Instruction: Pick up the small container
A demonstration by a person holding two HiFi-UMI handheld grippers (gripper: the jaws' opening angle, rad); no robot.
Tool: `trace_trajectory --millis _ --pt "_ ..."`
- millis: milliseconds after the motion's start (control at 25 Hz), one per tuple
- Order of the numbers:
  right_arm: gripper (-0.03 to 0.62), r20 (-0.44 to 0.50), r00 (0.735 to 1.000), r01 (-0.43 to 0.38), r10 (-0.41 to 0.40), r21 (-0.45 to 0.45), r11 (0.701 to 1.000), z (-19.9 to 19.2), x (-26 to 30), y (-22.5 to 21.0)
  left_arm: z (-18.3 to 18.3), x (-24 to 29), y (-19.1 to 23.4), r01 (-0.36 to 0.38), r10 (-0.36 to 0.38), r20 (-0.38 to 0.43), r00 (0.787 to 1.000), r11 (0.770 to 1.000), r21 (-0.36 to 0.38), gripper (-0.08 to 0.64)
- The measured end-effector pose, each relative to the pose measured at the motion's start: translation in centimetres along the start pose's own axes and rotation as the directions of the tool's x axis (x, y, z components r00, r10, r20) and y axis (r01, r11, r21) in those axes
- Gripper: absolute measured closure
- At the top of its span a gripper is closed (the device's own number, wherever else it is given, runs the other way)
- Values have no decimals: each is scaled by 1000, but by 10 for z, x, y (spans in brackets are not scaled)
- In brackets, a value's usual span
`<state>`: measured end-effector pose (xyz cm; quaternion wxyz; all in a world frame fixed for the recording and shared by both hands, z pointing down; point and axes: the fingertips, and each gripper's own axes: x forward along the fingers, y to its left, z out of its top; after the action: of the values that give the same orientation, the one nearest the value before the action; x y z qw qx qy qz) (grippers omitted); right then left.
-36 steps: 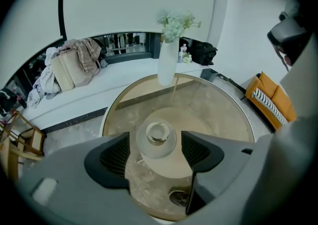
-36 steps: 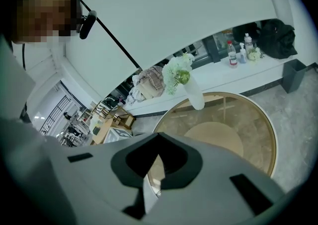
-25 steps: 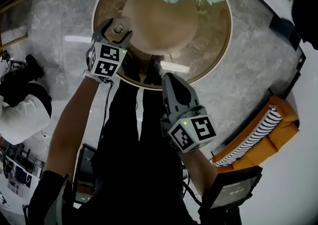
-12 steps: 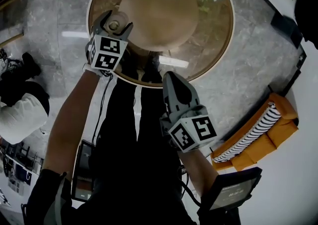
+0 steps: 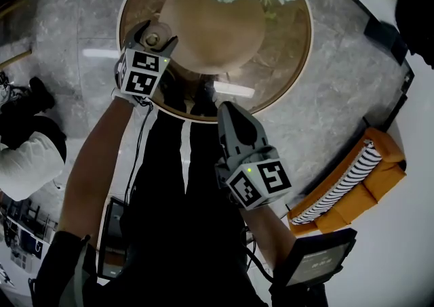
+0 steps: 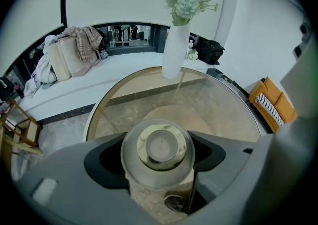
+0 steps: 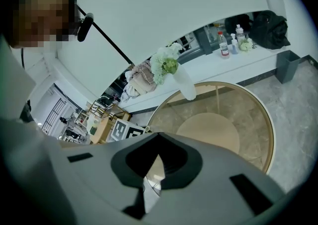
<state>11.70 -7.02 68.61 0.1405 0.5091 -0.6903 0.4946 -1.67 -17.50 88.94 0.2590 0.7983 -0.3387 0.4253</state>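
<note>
One small container (image 6: 159,148), a round clear jar with a flat lid, sits in the lower middle of the left gripper view, right between the two jaws of the left gripper (image 6: 159,159). Those jaws have just been opening and now stand spread wide, one on each side of the jar. The pads look close to its wall, but I cannot see them pressing on it. In the head view the jar is at the upper left, near the left edge of the round glass table (image 5: 288,55), and it appears to stand on the glass, not lifted. My reading is that the gripper is lined up around the jar and has widened to take it in, so the squeeze and the lift are not yet done. Toward the top of the left gripper view stands a white vase (image 6: 175,52) of pale flowers, well apart from the jar. The right gripper (image 5: 225,112) hangs at the centre of the head view by the table's lower edge, jaws pressed together on nothing.
</note>
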Motion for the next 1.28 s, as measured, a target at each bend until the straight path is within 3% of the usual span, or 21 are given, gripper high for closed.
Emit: trace_trajectory --millis 400,680,1000,1280 --pt "594 19 1000 -12 12 -9 1000 8 -13 10 13 -45 -11 37 -33 38 999 991 -127 222" --pt "594 47 998 -38 39 -33 999 24 -29 31 23 -101 -10 43 -20 93 995 967 -251 222" --pt "594 93 993 -72 77 -53 996 49 -65 61 58 -179 -29 48 -6 165 986 967 -252 222" --pt "594 114 986 -111 119 -72 991 62 -97 90 101 -264 -61 124 -49 320 946 969 -216 222"
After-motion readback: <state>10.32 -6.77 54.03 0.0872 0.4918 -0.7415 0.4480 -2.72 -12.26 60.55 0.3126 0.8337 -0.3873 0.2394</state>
